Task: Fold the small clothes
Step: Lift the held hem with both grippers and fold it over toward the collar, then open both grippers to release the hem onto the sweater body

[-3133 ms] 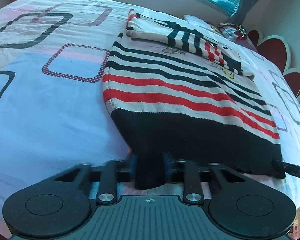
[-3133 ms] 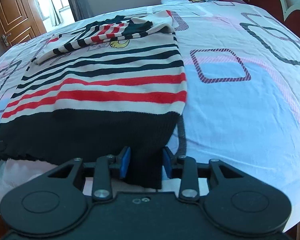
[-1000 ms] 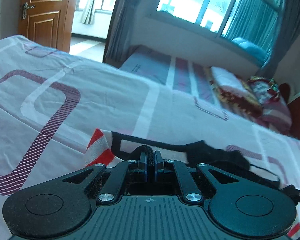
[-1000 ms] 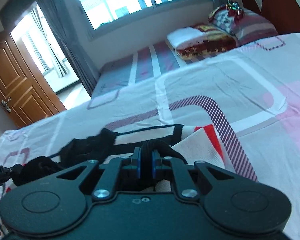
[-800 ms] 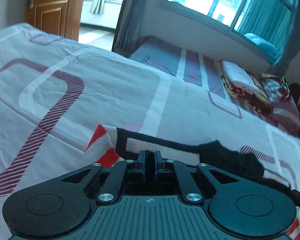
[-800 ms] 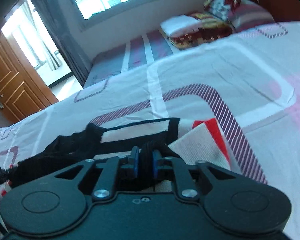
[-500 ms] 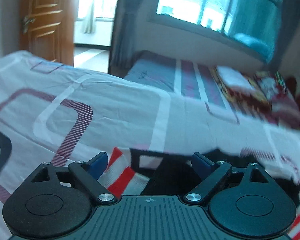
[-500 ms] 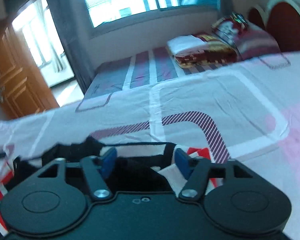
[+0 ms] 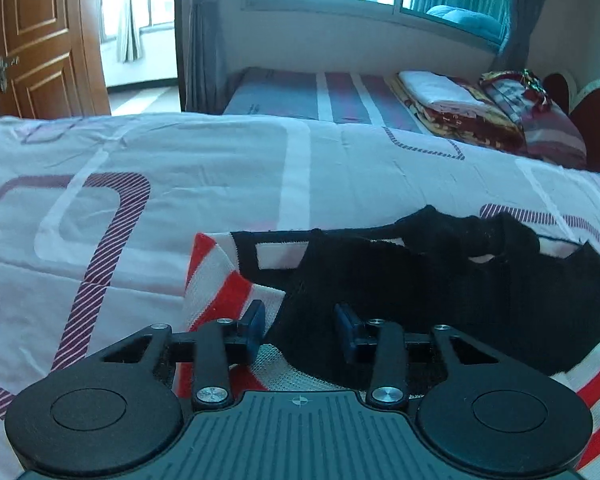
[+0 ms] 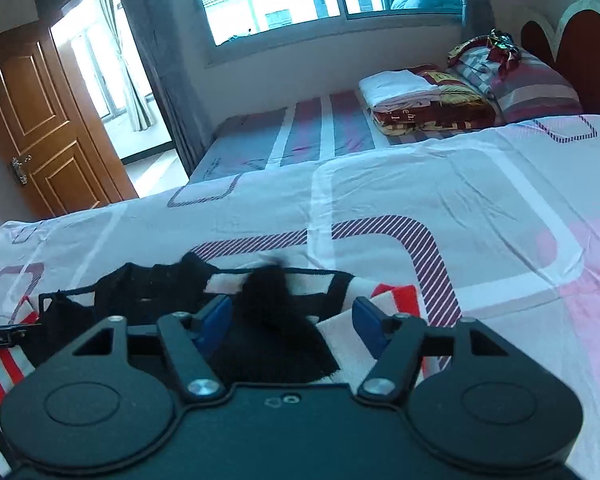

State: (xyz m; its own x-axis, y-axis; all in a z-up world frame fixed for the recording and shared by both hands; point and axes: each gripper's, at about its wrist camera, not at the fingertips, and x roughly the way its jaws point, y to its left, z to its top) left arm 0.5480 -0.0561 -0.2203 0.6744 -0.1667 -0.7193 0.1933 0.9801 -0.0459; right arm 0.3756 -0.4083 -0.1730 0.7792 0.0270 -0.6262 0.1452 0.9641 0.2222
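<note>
Sweater (image 9: 440, 288) (striped, black hem on top) folded on bed (image 9: 220, 168) | both hand-held grippers released, left closing, right opening

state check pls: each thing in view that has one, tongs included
left tongs: open, just been closing, black hem between pads, not pinched
right tongs: open, just been opening, black hem between pads, released
striped sweater: folded over, black hem on top, lying on the bed
bedsheet: spread, lightly creased
door: open
curtains: drawn aside
folded blankets: stacked on far bed
</note>
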